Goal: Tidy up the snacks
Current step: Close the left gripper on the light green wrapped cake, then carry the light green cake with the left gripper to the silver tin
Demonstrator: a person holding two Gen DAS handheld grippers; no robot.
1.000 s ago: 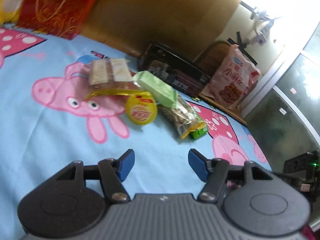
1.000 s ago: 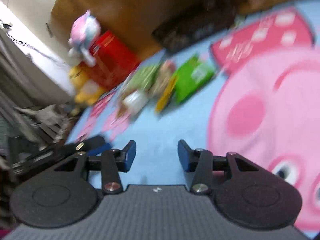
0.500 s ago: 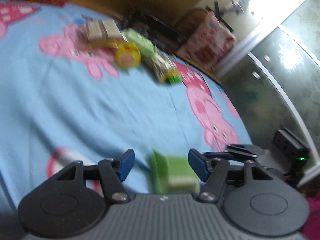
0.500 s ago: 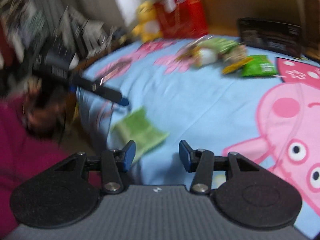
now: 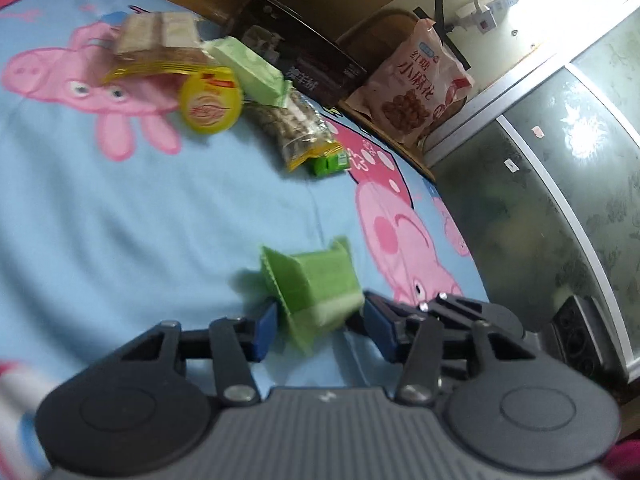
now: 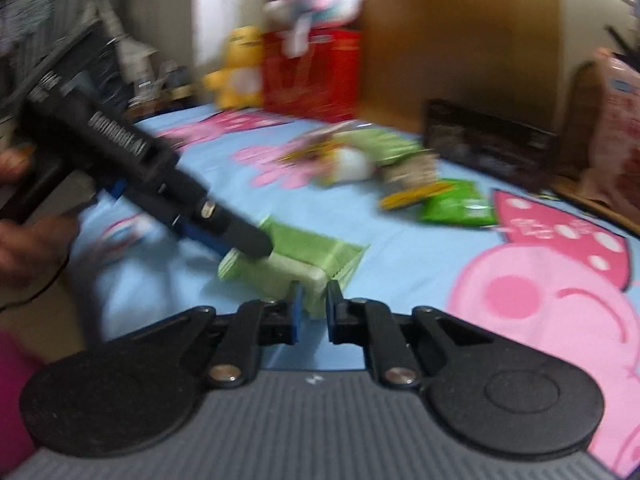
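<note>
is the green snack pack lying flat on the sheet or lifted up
Lifted at one end. The green snack pack tilts up off the blue sheet between the left gripper pads; the right gripper, just closing, pinches its other end.

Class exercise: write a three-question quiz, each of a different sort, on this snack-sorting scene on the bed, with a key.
1. True or false: the green packet lies apart from the snack pile.
2. The right gripper is closed on: A a spoon, B the green packet, C a plush toy.
3. What is printed on the blue sheet?

Key: 1 true. 2 B; its jaws have just been closing, with a corner of the packet between them. 3 pink cartoon pigs.
</note>
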